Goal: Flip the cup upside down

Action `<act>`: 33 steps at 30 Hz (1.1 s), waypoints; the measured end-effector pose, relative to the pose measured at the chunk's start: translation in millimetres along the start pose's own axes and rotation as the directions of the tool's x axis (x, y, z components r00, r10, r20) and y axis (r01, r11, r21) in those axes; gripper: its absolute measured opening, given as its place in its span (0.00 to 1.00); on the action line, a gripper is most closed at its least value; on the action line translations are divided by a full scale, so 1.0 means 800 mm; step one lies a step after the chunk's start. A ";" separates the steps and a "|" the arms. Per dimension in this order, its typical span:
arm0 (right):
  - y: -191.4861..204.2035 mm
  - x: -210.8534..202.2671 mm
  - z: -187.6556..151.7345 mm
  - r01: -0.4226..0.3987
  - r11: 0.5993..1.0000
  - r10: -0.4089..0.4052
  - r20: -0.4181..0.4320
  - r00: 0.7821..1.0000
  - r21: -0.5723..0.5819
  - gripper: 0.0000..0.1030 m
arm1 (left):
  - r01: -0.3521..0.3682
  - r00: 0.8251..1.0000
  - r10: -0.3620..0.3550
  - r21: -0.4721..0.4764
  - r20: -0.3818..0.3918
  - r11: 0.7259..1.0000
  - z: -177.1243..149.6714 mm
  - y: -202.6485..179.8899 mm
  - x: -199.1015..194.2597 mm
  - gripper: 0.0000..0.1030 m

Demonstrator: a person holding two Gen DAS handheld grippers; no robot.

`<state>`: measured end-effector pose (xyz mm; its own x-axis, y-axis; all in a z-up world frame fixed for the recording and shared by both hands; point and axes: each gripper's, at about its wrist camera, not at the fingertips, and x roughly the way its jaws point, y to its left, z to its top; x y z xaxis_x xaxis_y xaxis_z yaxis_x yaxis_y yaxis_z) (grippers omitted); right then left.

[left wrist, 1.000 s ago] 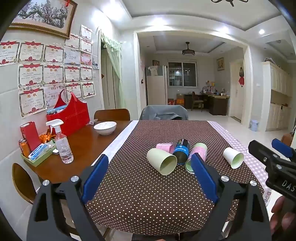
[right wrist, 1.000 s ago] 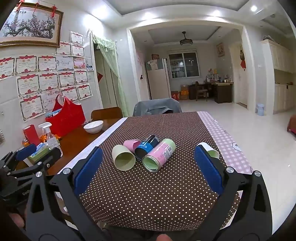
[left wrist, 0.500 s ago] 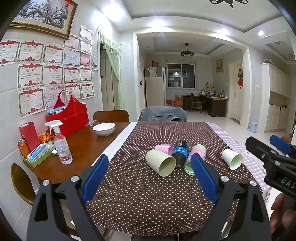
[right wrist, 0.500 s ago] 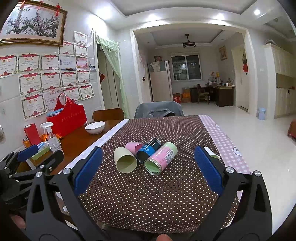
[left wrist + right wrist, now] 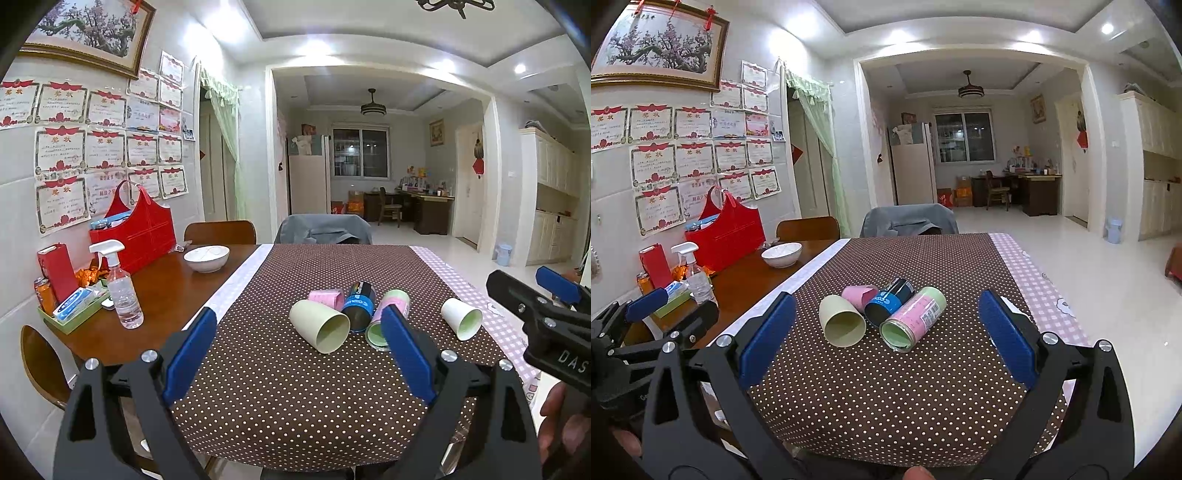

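Several cups lie on their sides on the brown dotted tablecloth [image 5: 280, 384]: a pale green cup [image 5: 320, 329] [image 5: 841, 320], a pink cup [image 5: 327, 297] [image 5: 859, 295], a blue and black cup [image 5: 358, 306] [image 5: 889, 301], and a pink cup with a green rim [image 5: 388, 319] [image 5: 913, 319]. A white paper cup [image 5: 461, 318] lies apart to the right; my right finger mostly hides it in the right wrist view. My left gripper [image 5: 297, 354] and my right gripper [image 5: 884, 339] are open and empty, held before the table's near edge. The right gripper also shows in the left wrist view [image 5: 532, 299].
On the bare wood at the left stand a white bowl [image 5: 207, 258], a spray bottle [image 5: 122, 288], a red bag [image 5: 136, 232] and a green tray [image 5: 70, 314] of small items. Chairs stand at the far end and left side. A pink checked cloth [image 5: 1034, 288] borders the right edge.
Both grippers have risen and pulled back slightly, so the cups sit a little lower and smaller in view. Nothing on the table has moved.
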<state>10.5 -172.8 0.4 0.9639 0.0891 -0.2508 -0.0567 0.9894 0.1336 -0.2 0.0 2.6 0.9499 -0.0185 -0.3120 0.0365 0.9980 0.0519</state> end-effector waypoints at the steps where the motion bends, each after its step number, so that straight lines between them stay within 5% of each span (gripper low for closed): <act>1: 0.000 0.000 0.000 0.000 1.000 0.000 -0.001 1.000 0.000 0.94 | 0.001 1.000 -0.001 0.000 -0.001 1.000 0.000 0.000 -0.001 0.87; 33: -0.006 0.007 -0.004 0.005 1.000 -0.005 -0.015 1.000 -0.007 0.94 | 0.005 1.000 -0.005 -0.002 -0.002 1.000 -0.005 -0.002 0.005 0.87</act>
<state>15.2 -176.4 -4.9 0.9602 0.0857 -0.2658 -0.0537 0.9907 0.1254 2.2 -1.5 -2.3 0.9490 -0.0238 -0.3143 0.0412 0.9980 0.0486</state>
